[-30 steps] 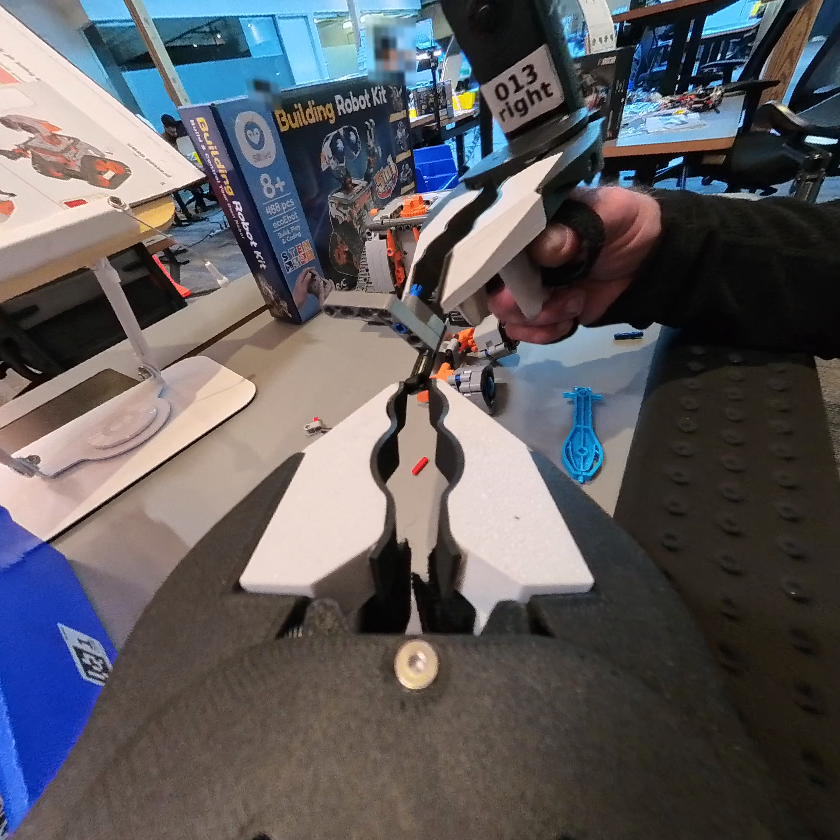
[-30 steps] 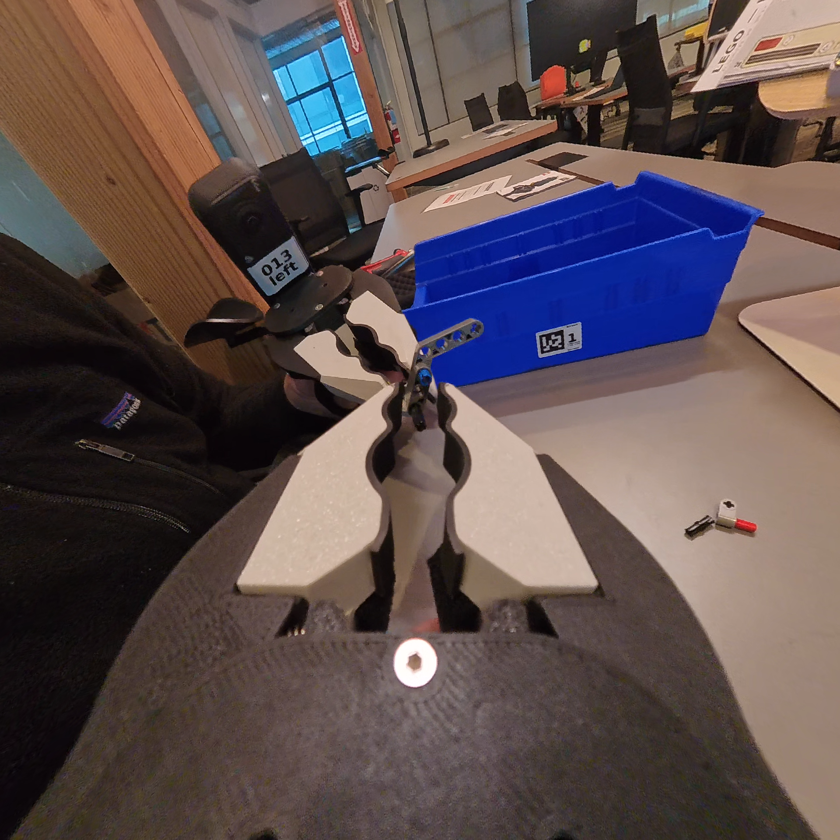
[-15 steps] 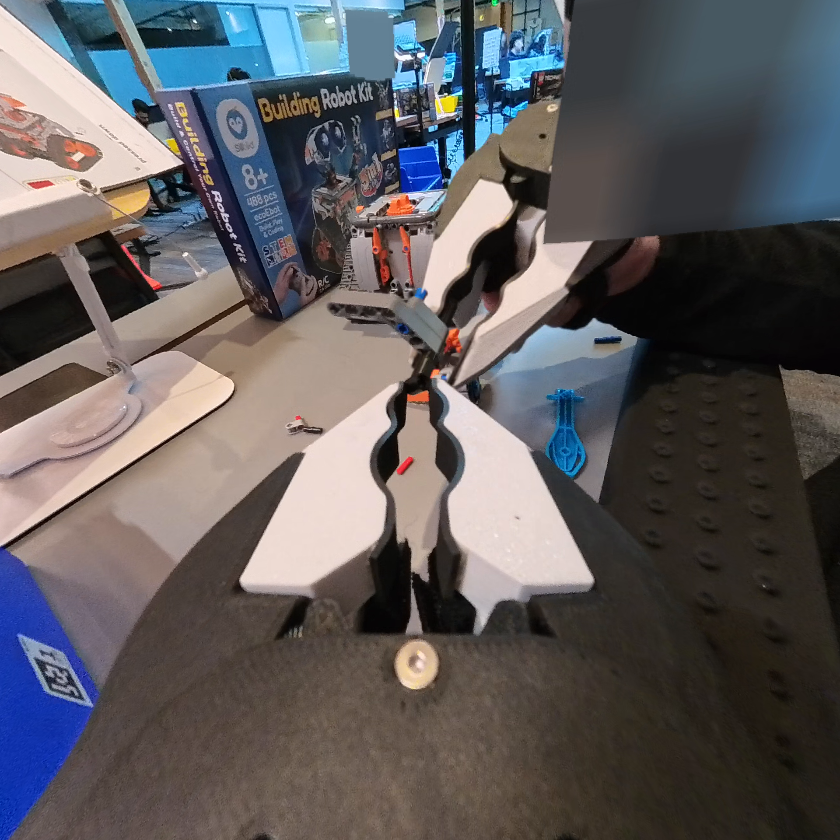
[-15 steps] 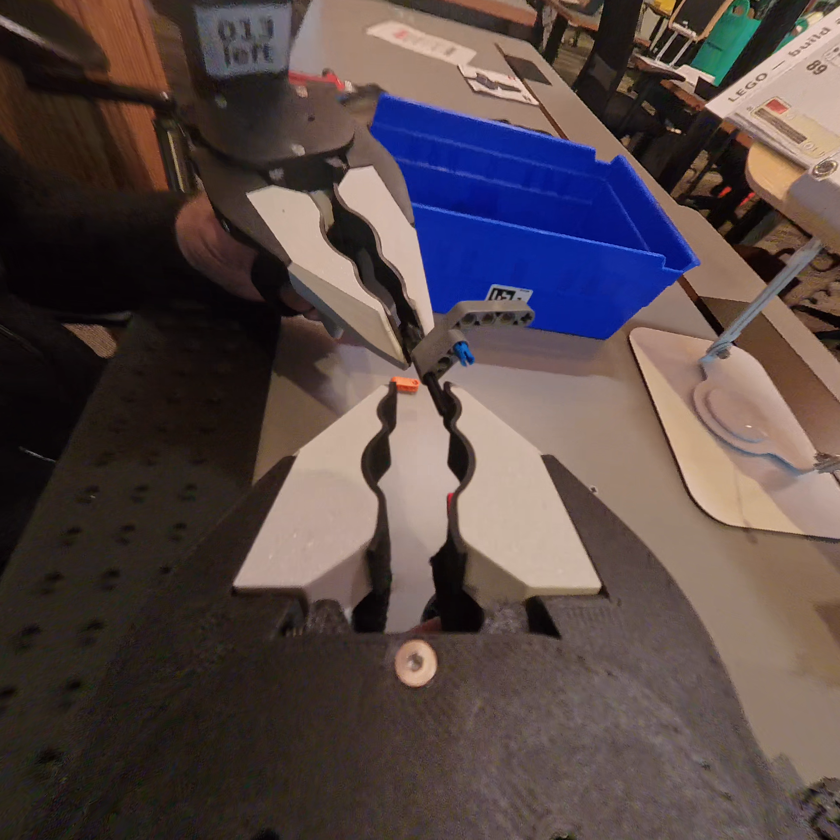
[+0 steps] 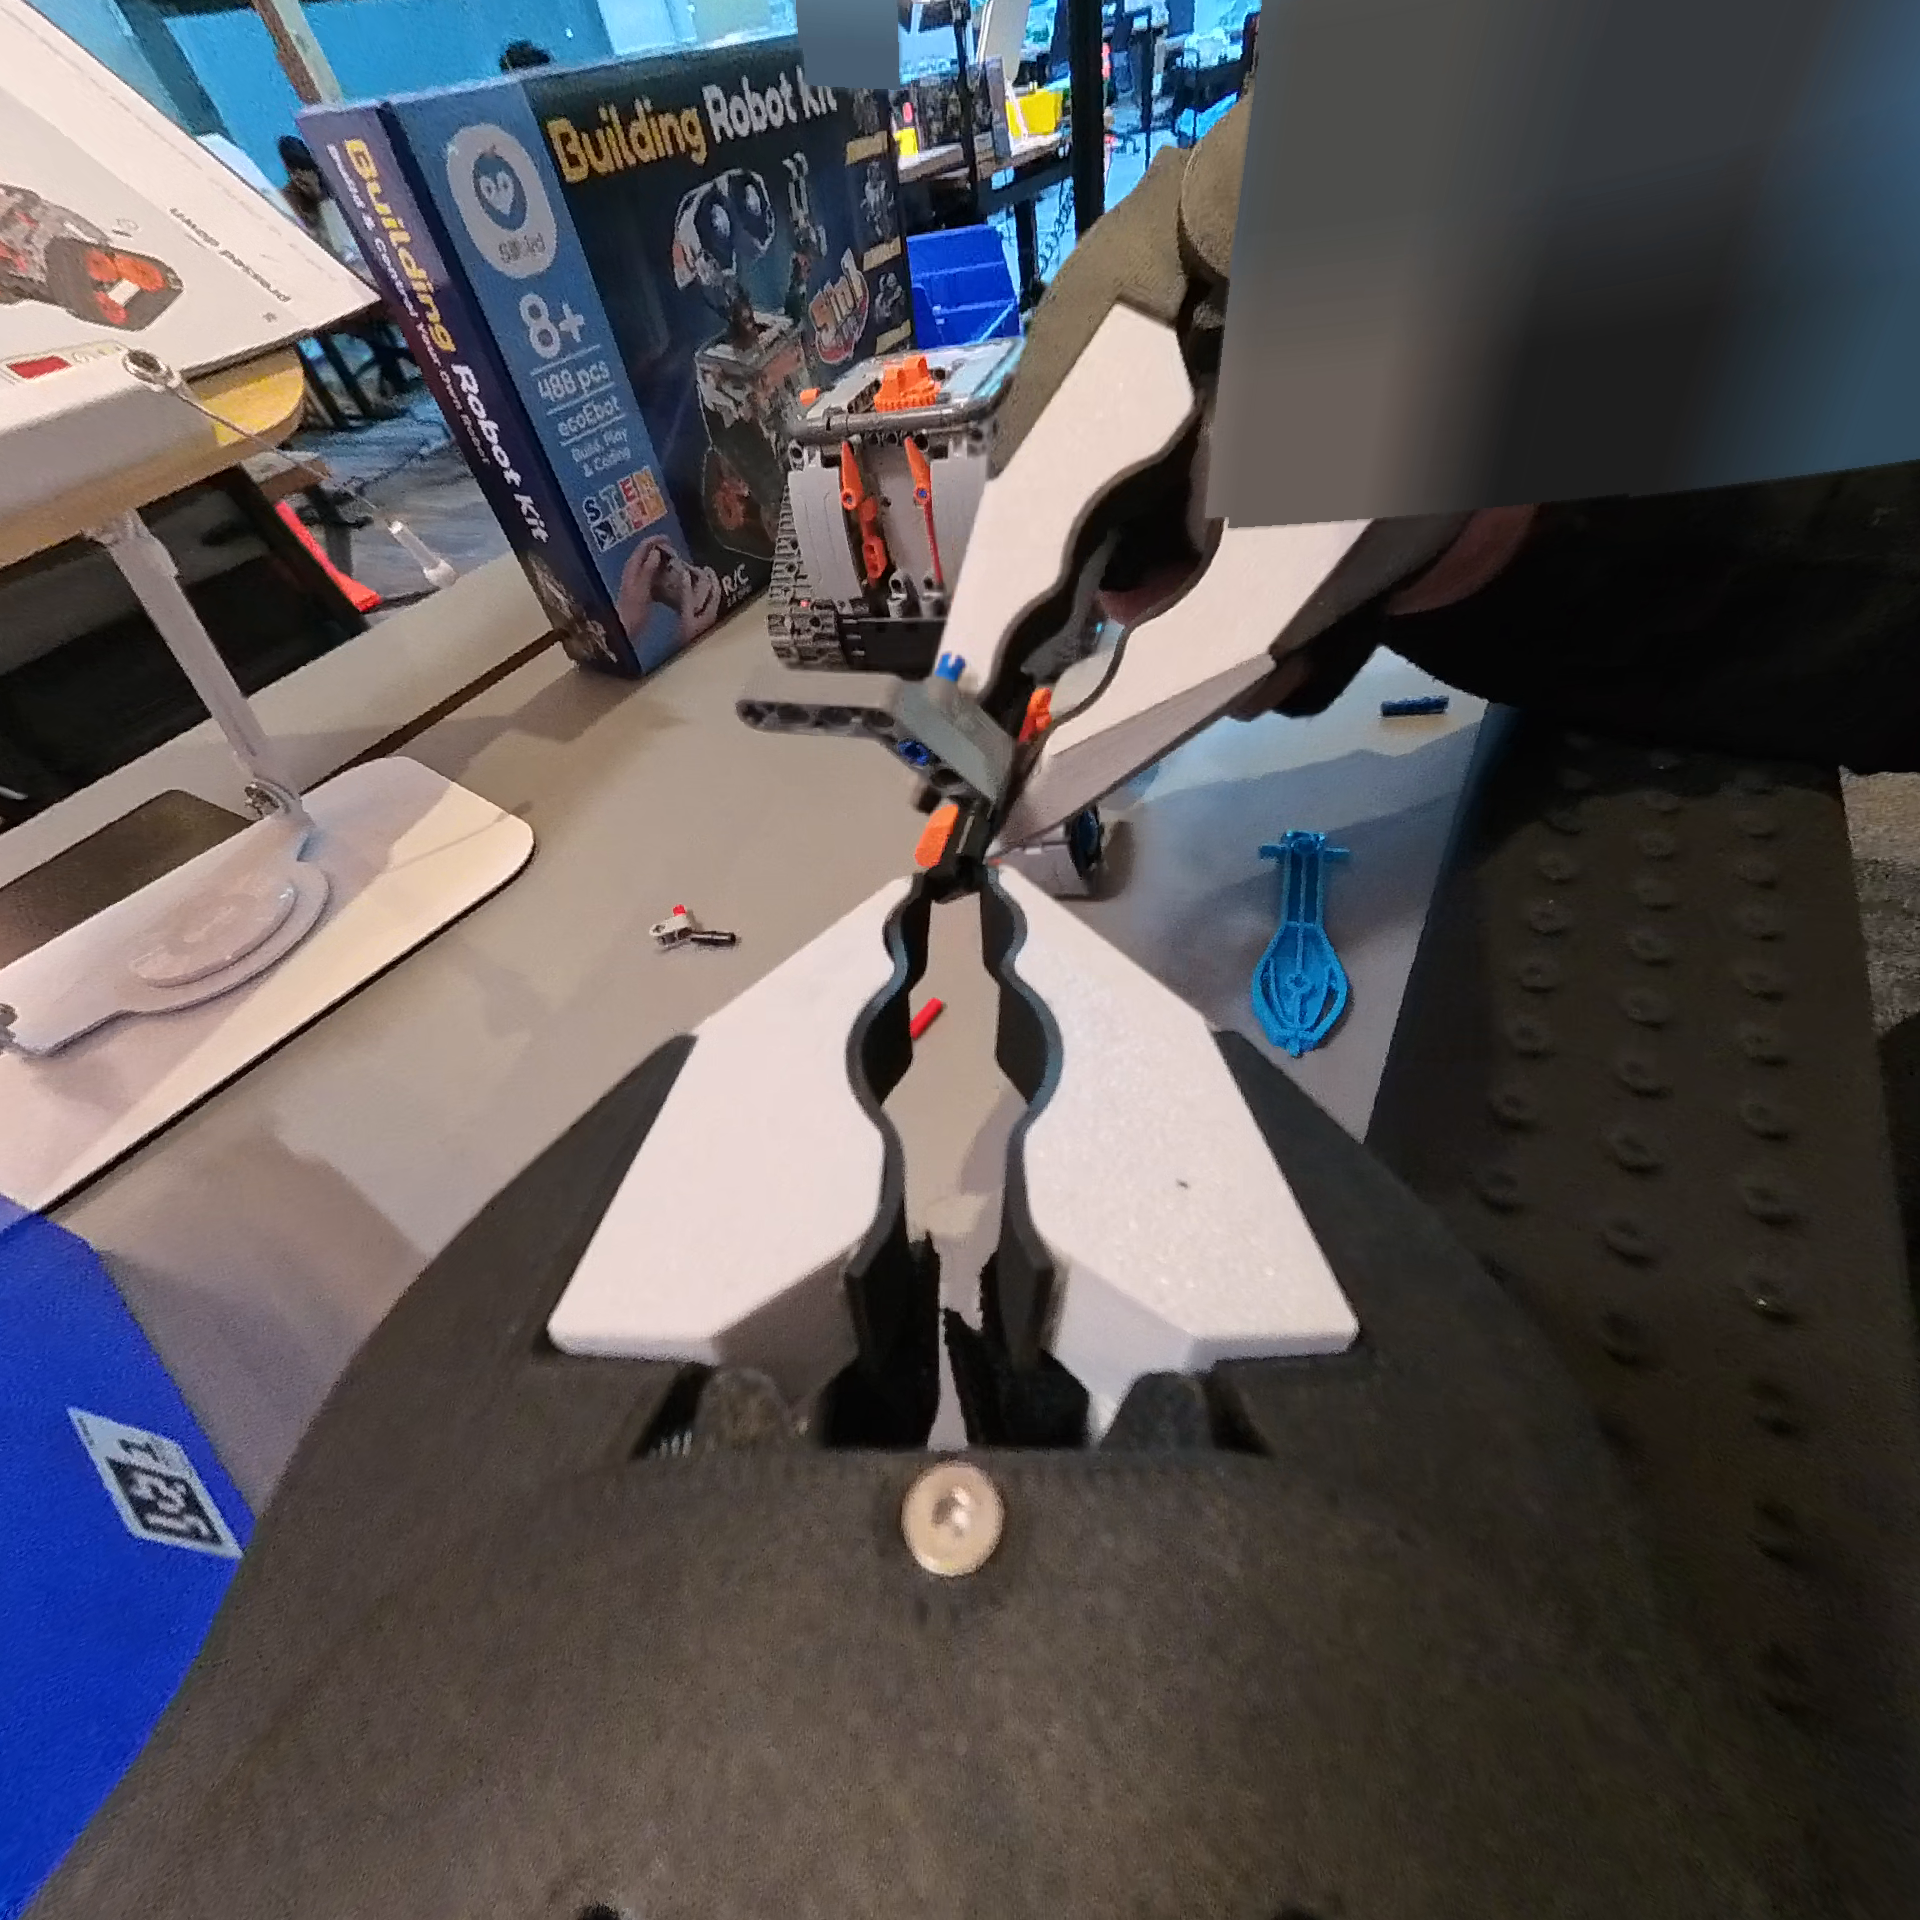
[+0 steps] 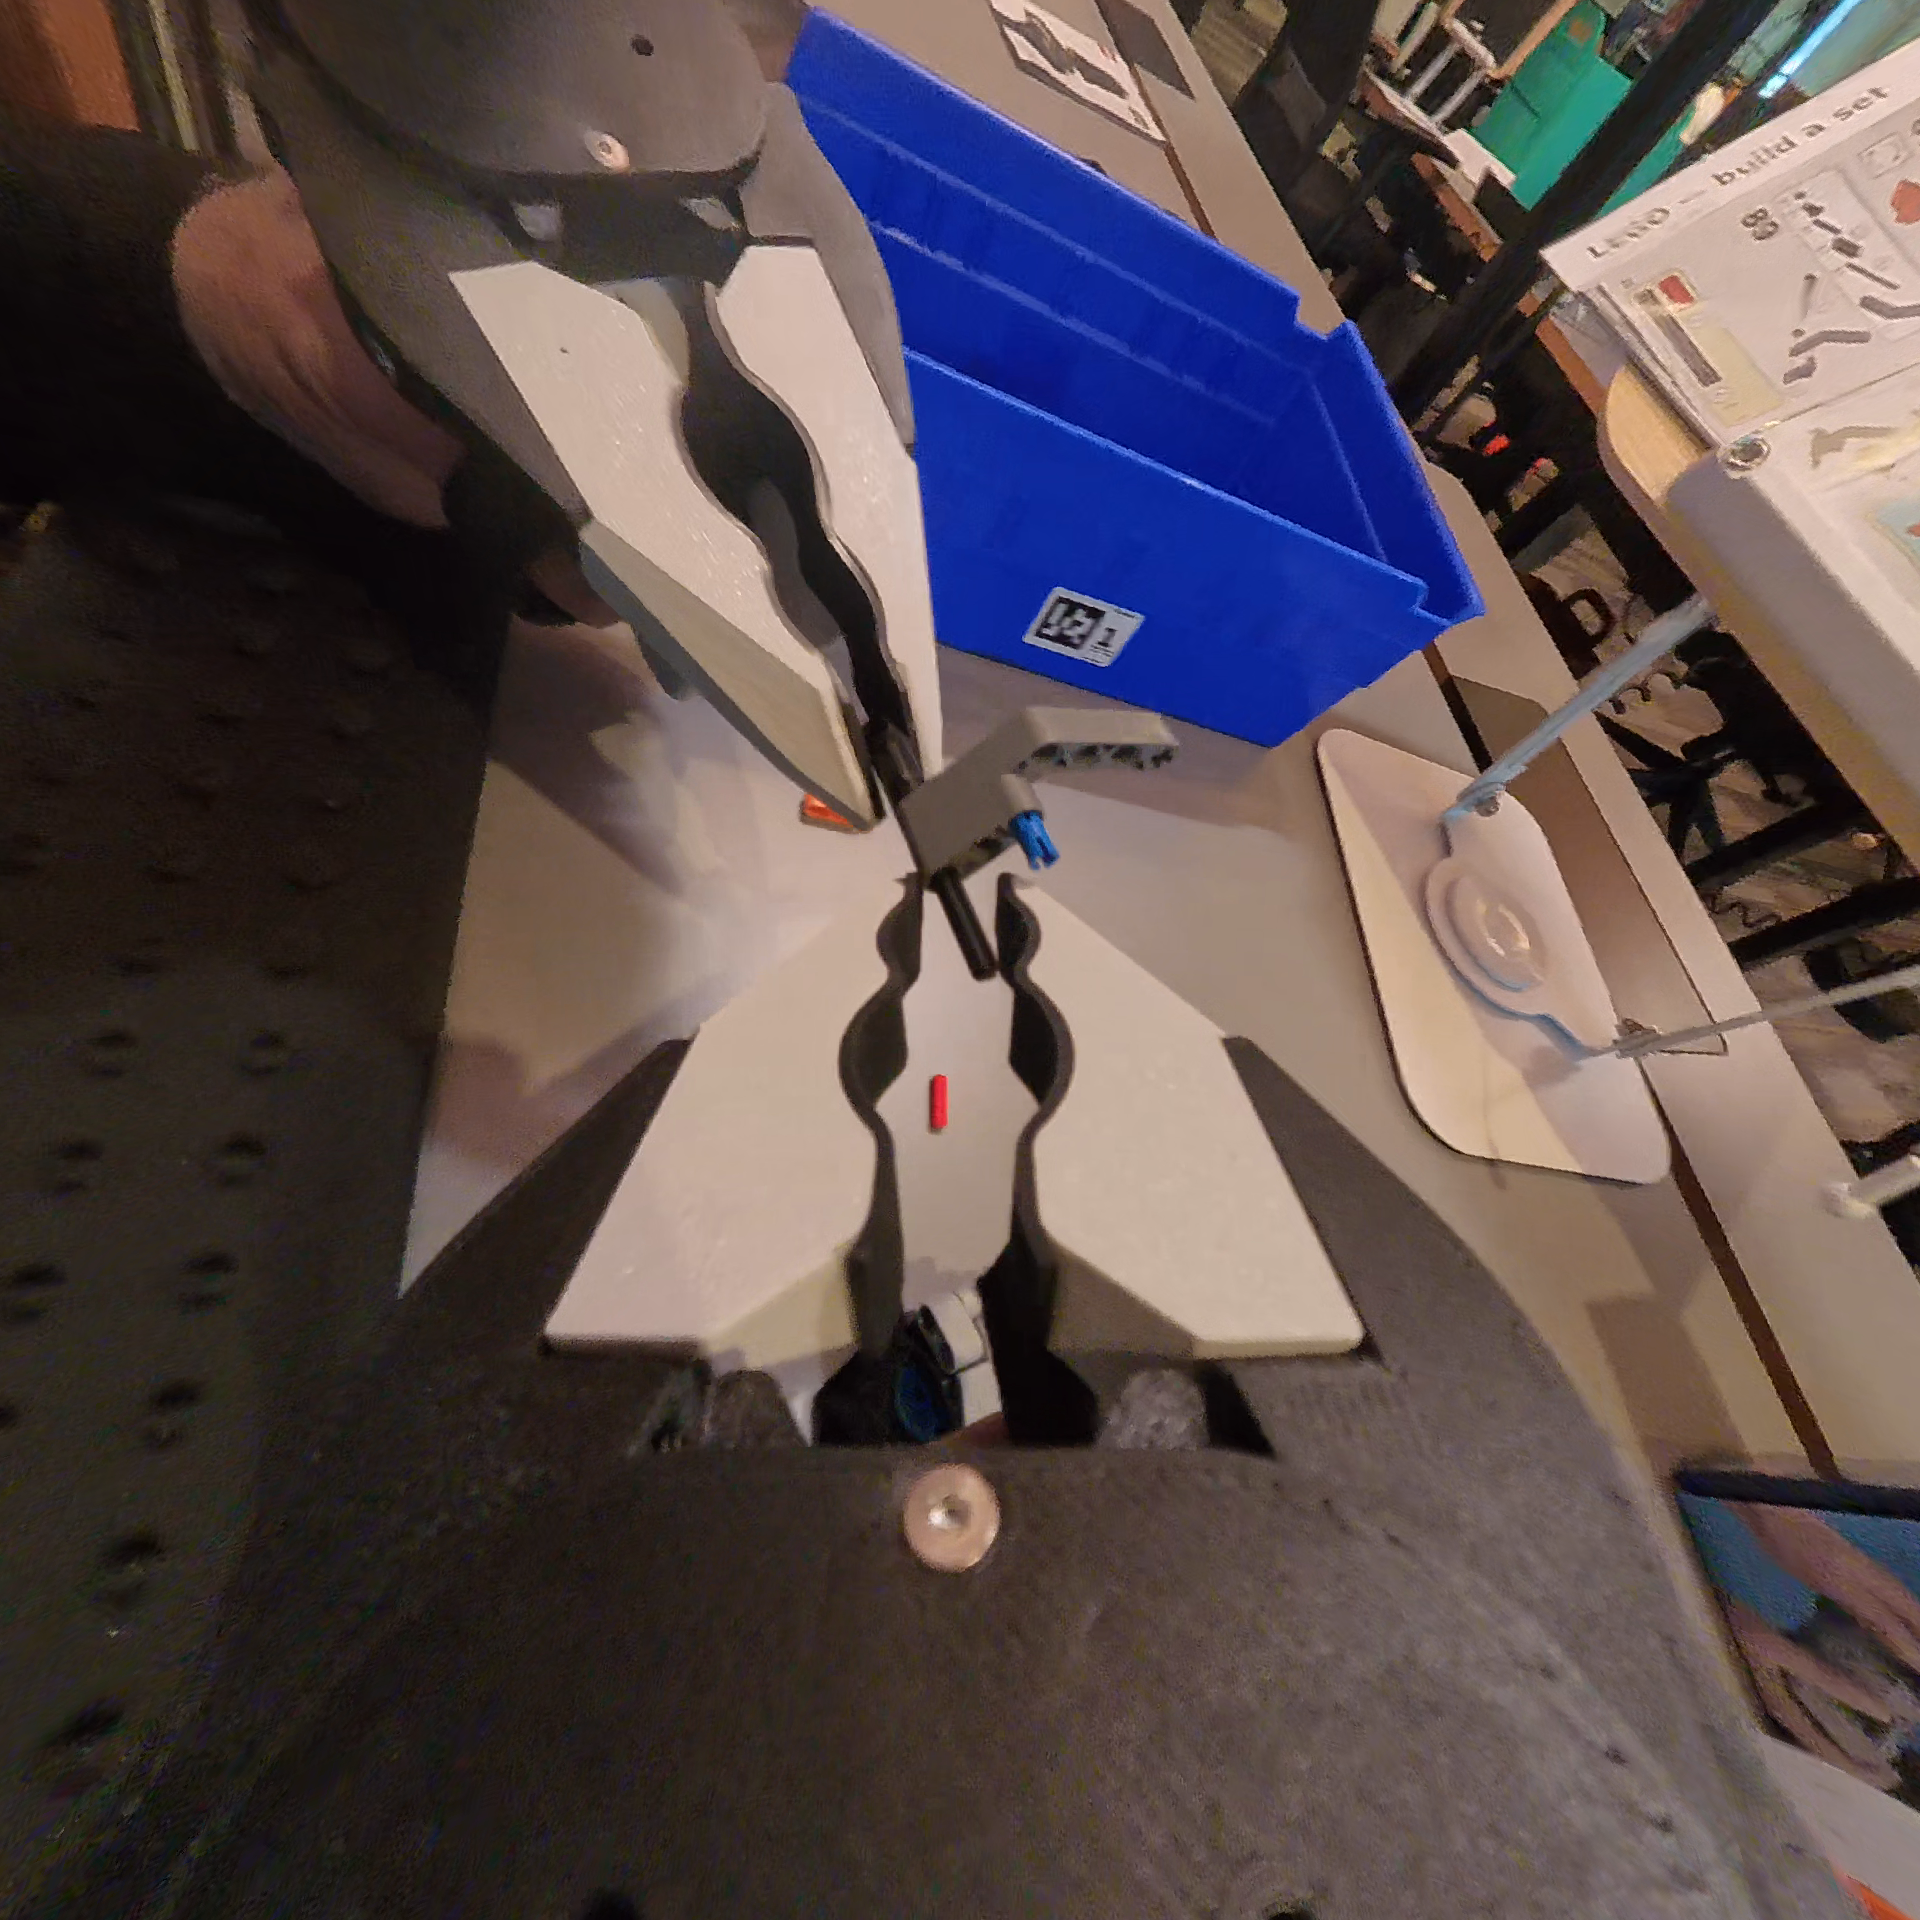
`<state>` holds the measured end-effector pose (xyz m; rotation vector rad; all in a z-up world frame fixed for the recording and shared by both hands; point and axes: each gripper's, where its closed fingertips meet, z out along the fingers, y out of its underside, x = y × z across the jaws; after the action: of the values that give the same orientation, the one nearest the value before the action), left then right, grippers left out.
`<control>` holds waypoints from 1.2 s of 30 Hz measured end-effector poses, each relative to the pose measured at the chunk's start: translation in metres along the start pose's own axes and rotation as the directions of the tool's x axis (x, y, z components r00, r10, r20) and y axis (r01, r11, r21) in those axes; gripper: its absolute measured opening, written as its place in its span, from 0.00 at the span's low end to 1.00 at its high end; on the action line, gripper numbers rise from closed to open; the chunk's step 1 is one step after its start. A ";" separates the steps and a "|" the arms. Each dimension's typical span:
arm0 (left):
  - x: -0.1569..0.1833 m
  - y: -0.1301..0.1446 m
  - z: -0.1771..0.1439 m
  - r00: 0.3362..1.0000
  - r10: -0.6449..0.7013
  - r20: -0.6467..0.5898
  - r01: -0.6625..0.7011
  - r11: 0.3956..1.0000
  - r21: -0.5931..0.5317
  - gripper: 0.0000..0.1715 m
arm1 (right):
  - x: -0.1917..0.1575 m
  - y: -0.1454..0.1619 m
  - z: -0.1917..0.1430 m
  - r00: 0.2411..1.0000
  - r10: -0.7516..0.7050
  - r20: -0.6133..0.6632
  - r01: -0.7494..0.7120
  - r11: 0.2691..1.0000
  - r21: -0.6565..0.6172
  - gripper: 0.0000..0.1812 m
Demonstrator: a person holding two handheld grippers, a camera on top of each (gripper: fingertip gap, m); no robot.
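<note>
My left gripper (image 5: 949,888) is shut on the lower end of a black axle (image 5: 961,831) that carries an orange bush (image 5: 935,840). A grey bent beam (image 5: 883,719) with blue pins sits on that axle above the table. In the right wrist view the left gripper (image 6: 883,790) comes in from the upper left, gripping the axle (image 6: 961,925) with the beam (image 6: 997,790) on it. My right gripper (image 6: 956,888) is open, and the free end of the axle lies between its fingertips, against the right one. In the left wrist view the right gripper (image 5: 987,761) straddles the beam with its jaws parted.
A blue bin (image 6: 1143,468) stands behind the grippers. A kit box (image 5: 623,364) and a part-built tracked model (image 5: 883,520) stand at the back. A white stand base (image 6: 1486,956), a blue plastic tool (image 5: 1299,966), a small red piece (image 6: 938,1101) and a black perforated mat (image 5: 1610,1039) lie around. The tips of both grippers are at nearly the same place. The small red piece (image 6: 938,1101) is about 11 centimeters from both grippers' fingertips.
My right gripper has parted its jaws and let go of the beam and axle. The left gripper still holds the axle. Both cameras have tilted down toward the table.
</note>
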<state>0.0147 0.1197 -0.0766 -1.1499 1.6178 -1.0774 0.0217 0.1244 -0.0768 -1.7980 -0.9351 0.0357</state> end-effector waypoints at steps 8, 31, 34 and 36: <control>0.007 0.028 0.005 0.999 -0.027 -0.040 0.022 0.991 -0.129 0.04 | -0.017 0.024 0.010 0.992 0.050 0.117 -0.036 0.992 -0.117 0.02; 0.017 0.070 -0.016 0.990 0.133 -0.038 -0.138 0.929 -0.344 0.12 | -0.053 0.066 0.030 0.944 0.191 0.270 -0.095 0.939 -0.331 0.10; 0.018 0.054 -0.028 0.987 0.154 -0.035 -0.157 0.941 -0.298 0.12 | -0.047 0.054 0.025 0.947 0.189 0.260 -0.117 0.955 -0.271 0.12; 0.019 0.038 -0.041 0.990 0.132 -0.041 -0.137 0.962 -0.235 0.12 | -0.046 0.047 0.023 0.945 0.190 0.266 -0.127 0.963 -0.238 0.11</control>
<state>-0.0368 0.1163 -0.1046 -1.1637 1.8544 -0.8297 0.0073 0.1082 -0.1425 -2.1087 -1.0250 0.3155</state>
